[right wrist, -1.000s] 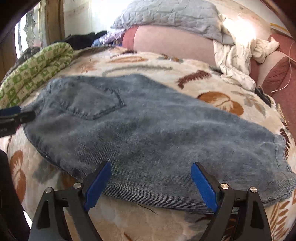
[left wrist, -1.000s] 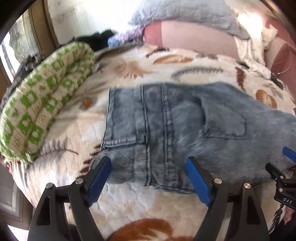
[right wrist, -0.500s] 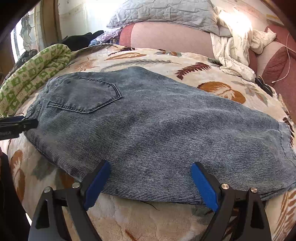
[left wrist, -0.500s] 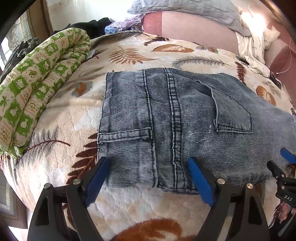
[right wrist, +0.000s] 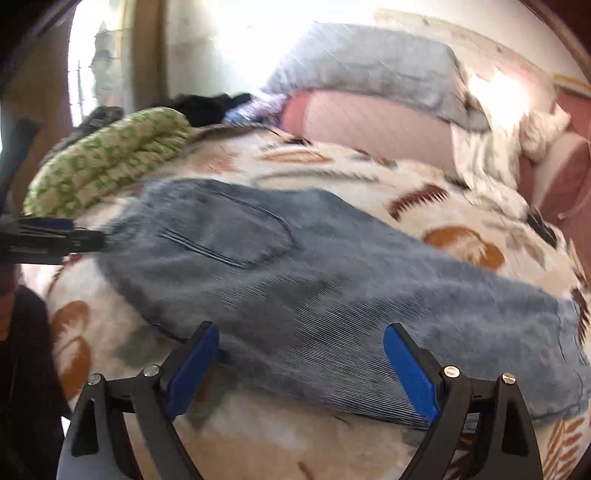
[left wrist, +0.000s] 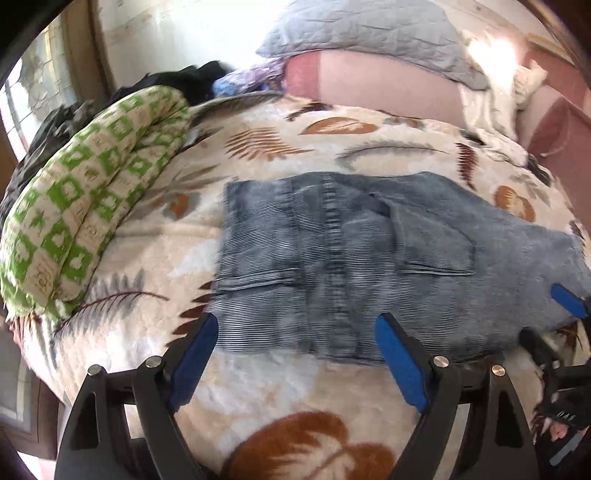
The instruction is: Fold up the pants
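Observation:
Grey-blue corduroy pants lie folded lengthwise on a leaf-print blanket, waistband to the left, legs running right. My left gripper is open and empty, just in front of the seat's near edge. My right gripper is open and empty, at the near edge of the legs. The back pocket shows in the right wrist view. The right gripper's fingertips also show in the left wrist view; the left gripper's show in the right wrist view.
A rolled green-and-white quilt lies left of the pants. A grey pillow on a pink bolster and white cloth sit at the back. Dark clothes lie at the back left. The bed edge is just below the grippers.
Both grippers have drawn back and lifted a little from the pants; the views are now blurred with motion. Both stay open. The pants have not moved.

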